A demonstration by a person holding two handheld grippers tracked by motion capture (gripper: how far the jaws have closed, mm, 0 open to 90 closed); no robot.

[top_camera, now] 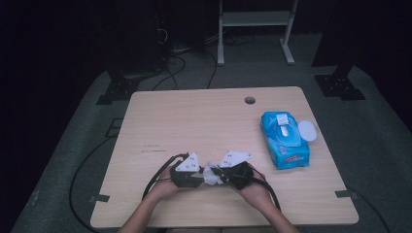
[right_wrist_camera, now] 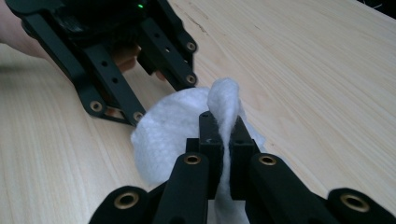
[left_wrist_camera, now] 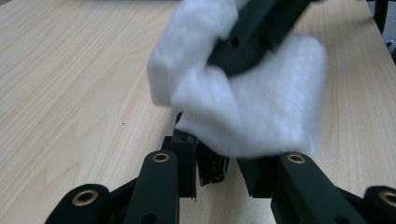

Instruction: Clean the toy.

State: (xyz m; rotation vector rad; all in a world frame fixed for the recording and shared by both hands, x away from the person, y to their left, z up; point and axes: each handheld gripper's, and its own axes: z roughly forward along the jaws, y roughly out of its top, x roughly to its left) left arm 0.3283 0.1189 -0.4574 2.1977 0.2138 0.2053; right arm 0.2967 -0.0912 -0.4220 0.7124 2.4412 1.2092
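A white wipe (top_camera: 211,174) is stretched between my two grippers near the front middle of the wooden table (top_camera: 194,121). In the right gripper view my right gripper (right_wrist_camera: 224,140) is shut on an upright fold of the wipe (right_wrist_camera: 168,130). My left gripper (right_wrist_camera: 164,97) comes in from the upper left, its tips at the wipe's far edge. In the left gripper view the wipe (left_wrist_camera: 252,107) hangs just over my left gripper (left_wrist_camera: 224,163), which is shut with the wipe's lower edge between its tips. The right gripper's fingers (left_wrist_camera: 252,32) pinch it from above.
A blue wipe pack (top_camera: 285,140) with its white lid (top_camera: 307,130) flipped open lies at the right of the table. A round hole (top_camera: 249,100) sits near the far edge. Cables trail off the front left. A white frame (top_camera: 255,19) stands on the floor behind.
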